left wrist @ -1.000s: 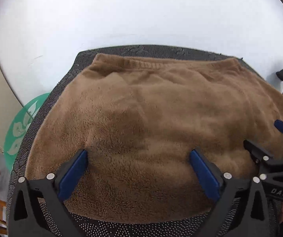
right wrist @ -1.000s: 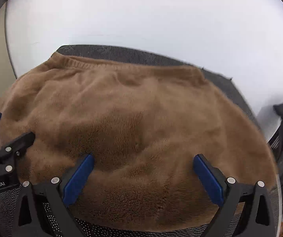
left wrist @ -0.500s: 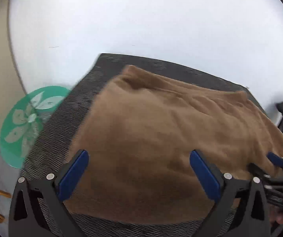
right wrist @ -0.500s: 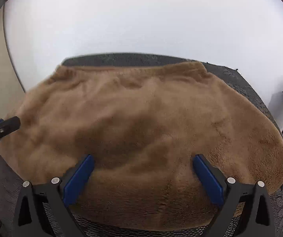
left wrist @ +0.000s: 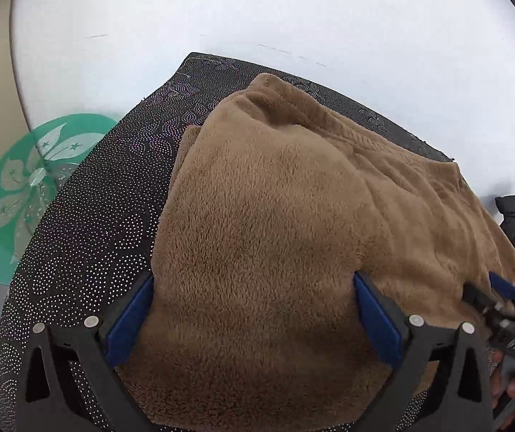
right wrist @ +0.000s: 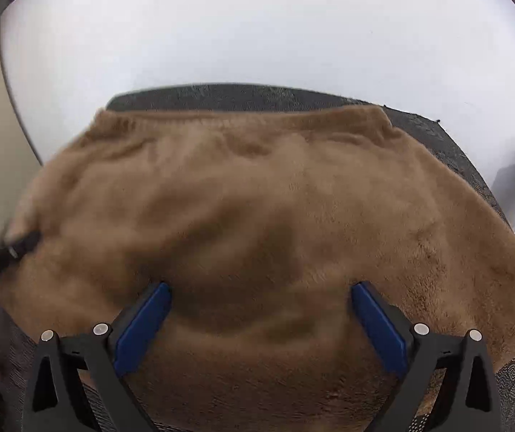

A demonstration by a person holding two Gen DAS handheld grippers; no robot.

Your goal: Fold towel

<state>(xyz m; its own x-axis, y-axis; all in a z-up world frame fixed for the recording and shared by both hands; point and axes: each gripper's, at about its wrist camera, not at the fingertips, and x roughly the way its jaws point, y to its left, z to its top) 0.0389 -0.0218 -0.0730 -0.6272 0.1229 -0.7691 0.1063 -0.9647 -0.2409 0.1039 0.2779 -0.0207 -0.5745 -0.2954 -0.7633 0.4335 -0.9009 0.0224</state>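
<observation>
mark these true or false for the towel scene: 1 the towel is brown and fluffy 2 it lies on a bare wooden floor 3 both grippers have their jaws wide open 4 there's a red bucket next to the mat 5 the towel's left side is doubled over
1. The towel is brown and fluffy. True.
2. It lies on a bare wooden floor. False: it lies on a dark dotted mat on a white table.
3. Both grippers have their jaws wide open. True: the left gripper and the right gripper each show blue pads spread apart over the towel.
4. A red bucket stands next to the mat. False: a green glass disc with a flower pattern shows beside the mat.
5. The towel's left side is doubled over. True: in the left wrist view a second layer shows at that edge.
</observation>
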